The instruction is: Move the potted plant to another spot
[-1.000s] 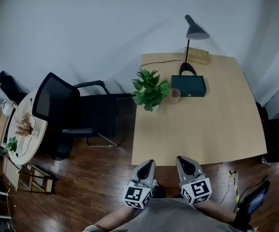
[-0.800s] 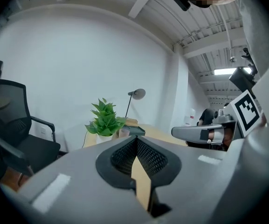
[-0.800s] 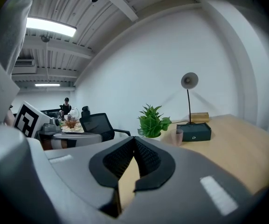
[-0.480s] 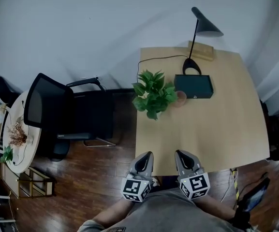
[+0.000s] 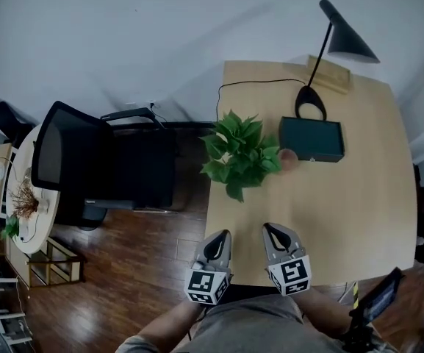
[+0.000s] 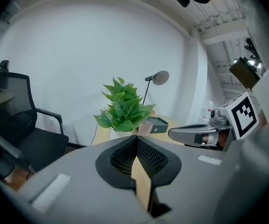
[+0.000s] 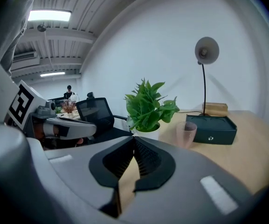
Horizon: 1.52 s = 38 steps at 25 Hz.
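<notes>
Both grippers closed, empty: left gripper and right gripper over desk's near edge. Potted plant stands at the desk's left edge, beside pink cup.

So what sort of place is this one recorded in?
Most likely an office or workroom. A light wooden desk by a plain wall carries a desk lamp and a potted plant, and a black mesh office chair stands beside it on dark wood flooring.
</notes>
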Each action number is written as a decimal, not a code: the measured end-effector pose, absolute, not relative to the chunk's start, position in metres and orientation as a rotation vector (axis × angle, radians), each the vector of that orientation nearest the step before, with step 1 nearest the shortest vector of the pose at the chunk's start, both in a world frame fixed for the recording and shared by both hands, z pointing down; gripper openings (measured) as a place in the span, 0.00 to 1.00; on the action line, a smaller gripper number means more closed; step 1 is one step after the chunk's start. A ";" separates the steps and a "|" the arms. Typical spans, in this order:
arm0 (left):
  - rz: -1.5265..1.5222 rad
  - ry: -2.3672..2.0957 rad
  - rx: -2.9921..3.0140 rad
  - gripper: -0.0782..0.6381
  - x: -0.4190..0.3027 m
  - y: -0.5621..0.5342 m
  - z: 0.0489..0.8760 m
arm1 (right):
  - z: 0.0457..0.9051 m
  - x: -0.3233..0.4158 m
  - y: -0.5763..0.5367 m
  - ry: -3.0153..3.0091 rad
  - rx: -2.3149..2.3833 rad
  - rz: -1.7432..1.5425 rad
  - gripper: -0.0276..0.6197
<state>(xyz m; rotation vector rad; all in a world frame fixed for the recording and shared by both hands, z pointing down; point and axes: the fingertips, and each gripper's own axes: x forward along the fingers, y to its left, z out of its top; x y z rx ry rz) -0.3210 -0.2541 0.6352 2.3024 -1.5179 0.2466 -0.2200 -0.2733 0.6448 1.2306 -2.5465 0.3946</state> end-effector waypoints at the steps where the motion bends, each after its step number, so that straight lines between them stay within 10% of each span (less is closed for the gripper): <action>1: 0.255 -1.524 2.287 0.10 -0.321 -0.259 0.641 | 0.652 -0.222 -0.282 -2.543 1.212 0.393 0.05; 7: 0.308 -1.549 2.217 0.10 -0.324 -0.287 0.680 | 0.697 -0.234 -0.325 -2.514 1.141 0.402 0.07; 18: 0.375 -1.571 2.113 0.10 -0.339 -0.301 0.721 | 0.749 -0.272 -0.378 -2.486 0.970 0.285 0.74; 38: 0.416 -1.637 2.048 0.10 -0.358 -0.278 0.723 | 0.741 -0.308 -0.444 -2.651 1.032 0.178 0.87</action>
